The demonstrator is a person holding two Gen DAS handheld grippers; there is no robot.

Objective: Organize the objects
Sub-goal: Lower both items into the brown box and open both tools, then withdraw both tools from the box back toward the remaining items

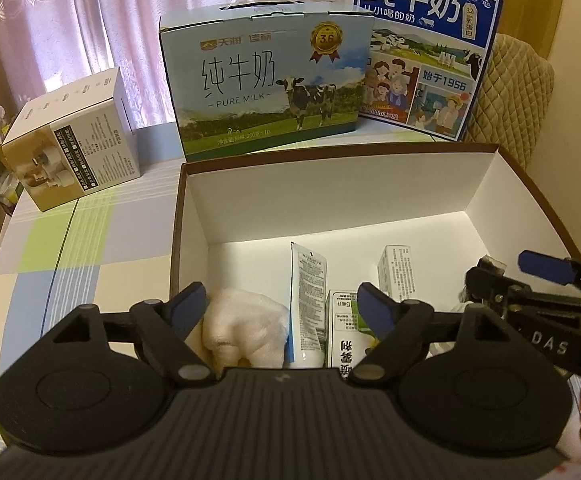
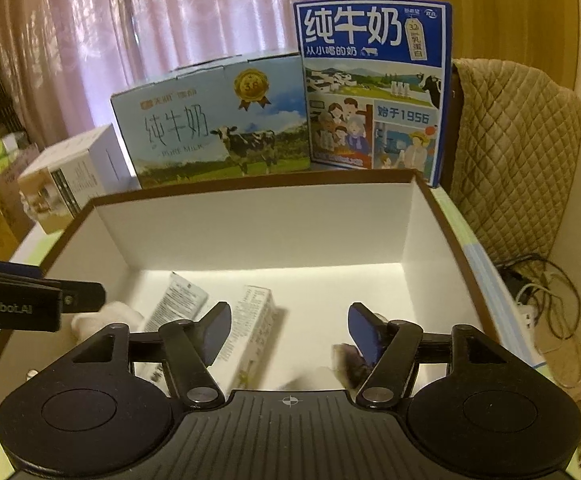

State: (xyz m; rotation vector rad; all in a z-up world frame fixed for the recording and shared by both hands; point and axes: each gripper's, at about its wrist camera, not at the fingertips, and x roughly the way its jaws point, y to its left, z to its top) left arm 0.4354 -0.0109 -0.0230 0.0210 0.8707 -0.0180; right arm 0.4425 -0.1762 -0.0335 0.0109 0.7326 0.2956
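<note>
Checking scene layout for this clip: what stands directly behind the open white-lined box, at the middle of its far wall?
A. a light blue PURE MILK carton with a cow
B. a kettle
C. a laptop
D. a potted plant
A: the PURE MILK carton with its cow picture stands just beyond the open box.

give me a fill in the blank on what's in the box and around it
1. The white towel lies inside the open ____, left of the tube.
2. The carton behind it shows a black-and-white ____.
3. The left gripper and the right gripper both have their jaws ____.
4. The tall blue carton bears the year ____.

Missing words: box; cow; open; 1956
</note>
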